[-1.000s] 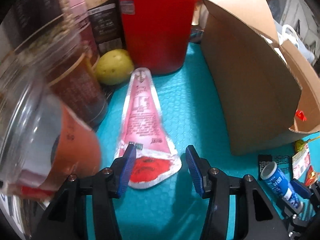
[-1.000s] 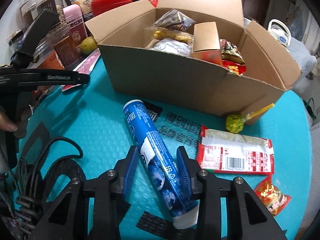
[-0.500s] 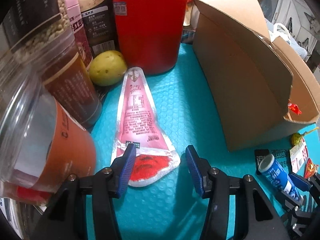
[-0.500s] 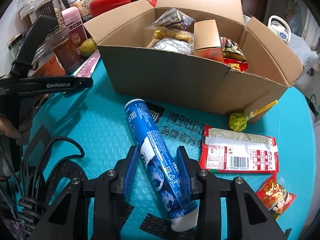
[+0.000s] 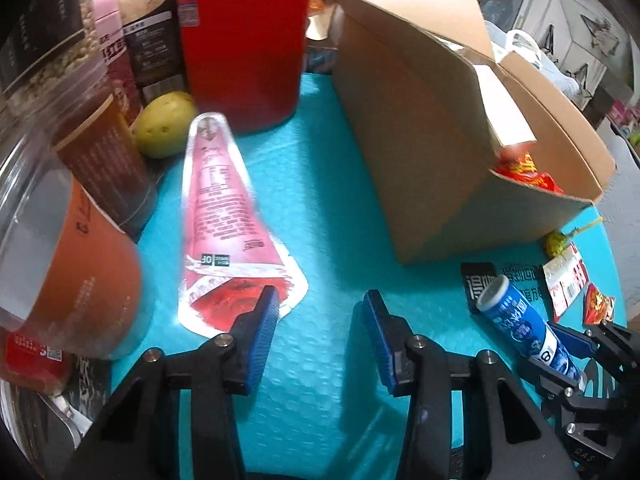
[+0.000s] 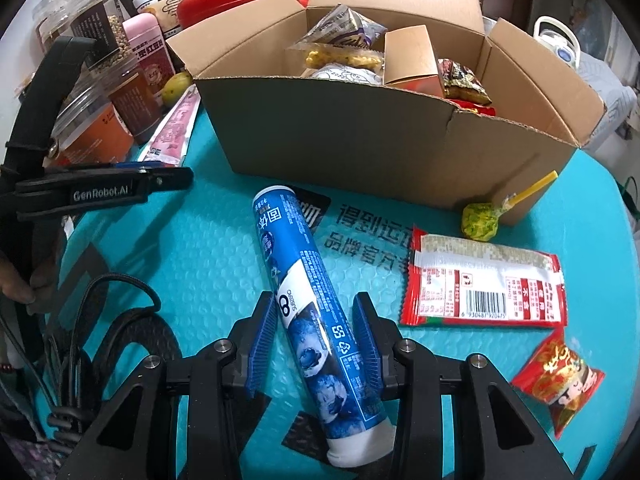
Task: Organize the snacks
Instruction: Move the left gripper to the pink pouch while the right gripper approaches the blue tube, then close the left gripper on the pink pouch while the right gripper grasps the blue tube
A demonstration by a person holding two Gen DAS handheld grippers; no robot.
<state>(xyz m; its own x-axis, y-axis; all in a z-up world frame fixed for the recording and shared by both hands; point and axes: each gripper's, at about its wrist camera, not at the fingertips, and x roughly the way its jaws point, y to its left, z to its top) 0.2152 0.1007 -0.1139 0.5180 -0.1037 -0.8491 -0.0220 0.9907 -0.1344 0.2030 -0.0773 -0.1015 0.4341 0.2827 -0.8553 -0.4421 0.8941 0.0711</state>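
A long pink-and-red pouch (image 5: 224, 208) lies flat on the teal mat, also visible as the pouch (image 6: 176, 128) left of the box. My left gripper (image 5: 320, 316) hovers at its near end. The jaws are closing, the left finger (image 5: 260, 328) covers the pouch's right corner, and only mat lies between the pads. A blue tube (image 6: 304, 292) lies slanted on the mat. My right gripper (image 6: 316, 320) straddles it, pads close on both sides but not pressing. The open cardboard box (image 6: 360, 140) of snacks stands behind.
A red canister (image 5: 240, 40), a yellow-green fruit (image 5: 164, 132) and several jars (image 5: 104, 160) crowd the left. A lollipop (image 6: 480, 222), a red-and-white packet (image 6: 484, 280) and a small red packet (image 6: 560, 376) lie right of the tube. A black cable (image 6: 100, 340) loops at the near left.
The left gripper has slid right, so the pouch's end now sits under its left finger instead of between the fingers. Its jaws have narrowed slightly. The right gripper and tube have stayed put.
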